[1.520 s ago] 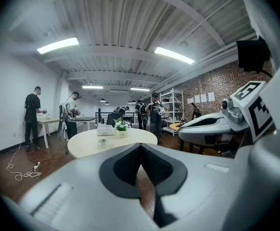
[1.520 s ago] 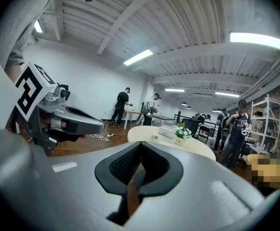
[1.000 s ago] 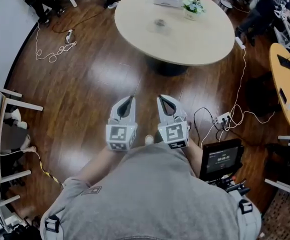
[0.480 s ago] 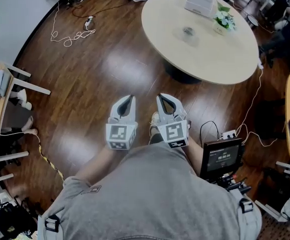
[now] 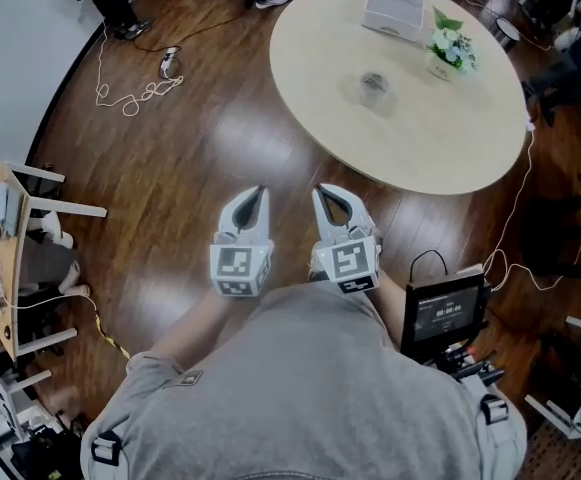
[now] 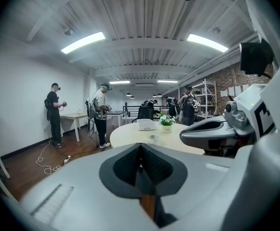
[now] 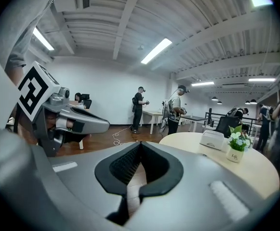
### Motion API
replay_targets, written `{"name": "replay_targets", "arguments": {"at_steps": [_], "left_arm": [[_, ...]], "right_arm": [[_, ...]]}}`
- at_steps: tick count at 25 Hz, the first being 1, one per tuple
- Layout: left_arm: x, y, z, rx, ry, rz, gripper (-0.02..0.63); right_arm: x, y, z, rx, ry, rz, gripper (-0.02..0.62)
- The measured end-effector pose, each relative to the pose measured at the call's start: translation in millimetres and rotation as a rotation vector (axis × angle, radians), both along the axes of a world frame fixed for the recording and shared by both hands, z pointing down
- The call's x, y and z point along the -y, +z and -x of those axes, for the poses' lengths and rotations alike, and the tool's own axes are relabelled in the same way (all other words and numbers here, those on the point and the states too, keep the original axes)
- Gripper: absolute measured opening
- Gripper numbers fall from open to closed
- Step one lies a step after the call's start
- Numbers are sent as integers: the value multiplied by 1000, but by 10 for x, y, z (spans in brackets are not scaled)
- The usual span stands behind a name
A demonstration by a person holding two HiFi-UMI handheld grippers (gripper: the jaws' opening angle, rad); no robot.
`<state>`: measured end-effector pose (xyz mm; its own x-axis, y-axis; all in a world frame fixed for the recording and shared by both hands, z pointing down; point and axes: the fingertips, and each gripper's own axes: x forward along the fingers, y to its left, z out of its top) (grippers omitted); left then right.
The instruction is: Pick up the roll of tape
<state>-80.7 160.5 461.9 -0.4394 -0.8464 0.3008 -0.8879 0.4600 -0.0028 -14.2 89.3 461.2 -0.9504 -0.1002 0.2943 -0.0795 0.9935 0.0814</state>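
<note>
The roll of tape (image 5: 373, 84), small and clear, lies near the middle of the round beige table (image 5: 420, 143). In the left gripper view the tape (image 6: 153, 137) shows far ahead on the table (image 6: 130, 134). My left gripper (image 5: 260, 190) (image 6: 140, 146) and right gripper (image 5: 320, 189) (image 7: 140, 143) are held side by side in front of my body, over the dark wood floor and well short of the table's near edge. Both are shut with nothing between their jaws. In the right gripper view the table (image 7: 260, 170) lies ahead to the right.
A white box (image 5: 395, 10) and a small flower pot (image 5: 448, 48) stand on the table's far side. Cables (image 5: 140, 93) lie on the floor at left and a white cable (image 5: 505, 253) at right. A screen (image 5: 445, 313) hangs at my right hip. Desks (image 5: 5, 258) line the left wall; several people stand beyond.
The table has come nearer and shifted right in the head view as I walked toward it. Both grippers kept their stance in front of me, shut.
</note>
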Motion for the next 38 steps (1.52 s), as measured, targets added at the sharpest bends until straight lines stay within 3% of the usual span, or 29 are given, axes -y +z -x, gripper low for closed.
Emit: {"name": "replay_targets", "arguments": {"at_steps": [11, 28, 38], "left_arm": [[762, -31, 395, -6, 147, -8, 2], [1473, -91, 1192, -28, 546, -60, 2], [1584, -114, 1281, -46, 630, -91, 2]], "right_arm": [[696, 16, 200, -10, 183, 17, 12], [1103, -118, 726, -18, 619, -13, 12], [1092, -105, 713, -24, 736, -2, 12]]}}
